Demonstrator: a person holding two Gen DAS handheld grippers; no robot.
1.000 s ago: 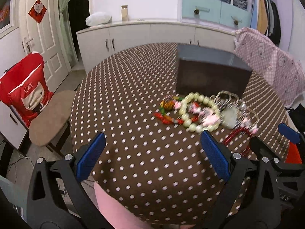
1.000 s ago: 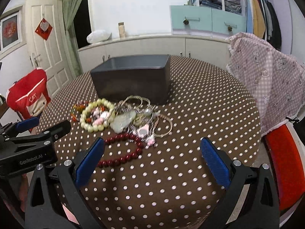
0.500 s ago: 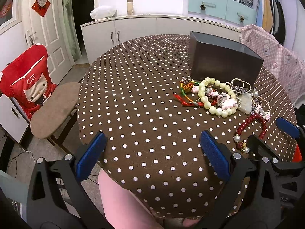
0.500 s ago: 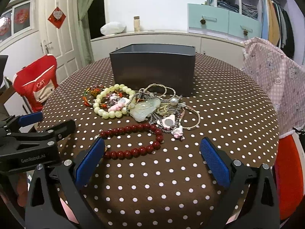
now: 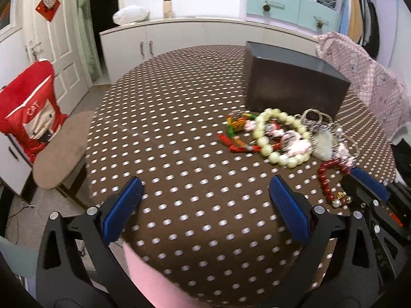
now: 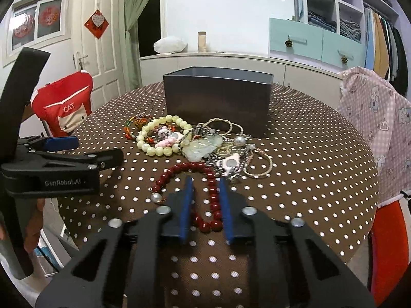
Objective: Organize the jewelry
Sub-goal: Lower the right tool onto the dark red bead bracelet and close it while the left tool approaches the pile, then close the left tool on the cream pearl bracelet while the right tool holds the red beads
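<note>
On the polka-dot surface [image 6: 321,179], just in front of the dark open box [image 6: 218,100], the jewelry lies in one tangled heap: a pale bead bracelet [image 6: 161,138], a jade pendant [image 6: 203,146], silver chains [image 6: 231,159], and nearest the person a red bead bracelet [image 6: 208,192]. The right gripper [image 6: 204,205] has just been closing its jaws, and the red loop's near end lies between the narrowed blue pads, though I cannot tell whether they truly pinch it. Probably it goes first as the piece easiest to lift free. The left gripper [image 5: 203,210] hangs released over bare cloth, well apart from the pile, out of the way.
</note>
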